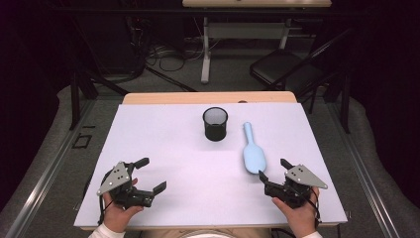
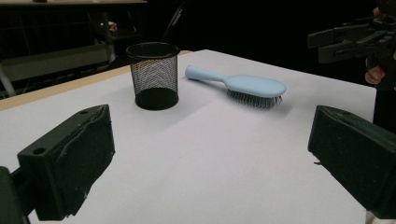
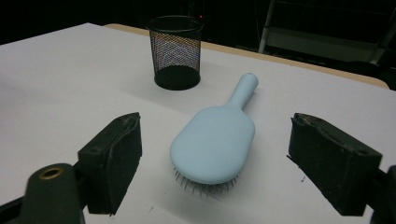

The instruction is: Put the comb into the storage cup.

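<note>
While the blue hairbrush (image 1: 253, 153) lies bristles down just right of the black mesh cup (image 1: 215, 123), both tongs, left (image 1: 150, 175) and right (image 1: 273, 170), stand apart, seemingly touching nothing.

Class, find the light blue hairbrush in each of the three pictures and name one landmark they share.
High view: the hairbrush lies right of centre, handle pointing away from the person.
Left gripper view: the hairbrush lies upper centre-right, bristles down.
Right gripper view: the hairbrush lies at centre, ahead of the jaws.
Shared landmark: the black mesh cup, standing near the handle end.
</note>
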`<act>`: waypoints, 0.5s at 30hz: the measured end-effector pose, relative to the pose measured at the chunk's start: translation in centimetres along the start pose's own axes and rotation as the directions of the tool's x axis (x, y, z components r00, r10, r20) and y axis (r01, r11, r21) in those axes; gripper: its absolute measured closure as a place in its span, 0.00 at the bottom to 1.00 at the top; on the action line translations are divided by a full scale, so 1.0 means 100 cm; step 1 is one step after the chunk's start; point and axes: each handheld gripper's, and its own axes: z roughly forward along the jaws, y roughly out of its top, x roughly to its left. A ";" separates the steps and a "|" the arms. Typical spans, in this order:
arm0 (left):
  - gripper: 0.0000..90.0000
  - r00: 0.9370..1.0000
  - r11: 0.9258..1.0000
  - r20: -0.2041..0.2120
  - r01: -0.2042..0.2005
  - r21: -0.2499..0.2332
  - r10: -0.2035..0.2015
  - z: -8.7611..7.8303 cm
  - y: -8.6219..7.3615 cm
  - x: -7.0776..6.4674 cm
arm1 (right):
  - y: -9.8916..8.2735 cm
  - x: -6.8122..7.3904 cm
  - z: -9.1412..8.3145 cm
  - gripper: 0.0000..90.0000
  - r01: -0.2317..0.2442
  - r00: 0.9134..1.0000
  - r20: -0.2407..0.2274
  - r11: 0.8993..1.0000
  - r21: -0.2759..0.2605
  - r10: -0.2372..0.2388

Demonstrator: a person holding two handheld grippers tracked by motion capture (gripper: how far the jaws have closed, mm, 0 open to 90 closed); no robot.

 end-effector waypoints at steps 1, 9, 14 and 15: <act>0.00 1.000 1.000 0.000 -0.001 -0.001 0.001 0.000 0.000 0.000 | 0.001 -0.001 0.003 0.19 -0.001 1.000 -0.007 1.000 0.022 0.001; 0.00 1.000 1.000 -0.010 0.004 -0.008 -0.004 0.000 0.000 0.001 | 0.007 -0.002 0.010 0.27 0.005 1.000 -0.022 0.998 0.063 -0.004; 0.01 1.000 1.000 -0.022 -0.005 -0.008 0.005 0.000 0.000 0.002 | 0.015 -0.003 0.015 0.30 -0.004 1.000 -0.023 0.998 0.069 0.006; 0.01 1.000 1.000 -0.019 -0.005 -0.004 0.005 0.000 0.000 0.002 | 0.017 -0.004 0.015 0.32 -0.002 1.000 -0.023 0.998 0.069 0.003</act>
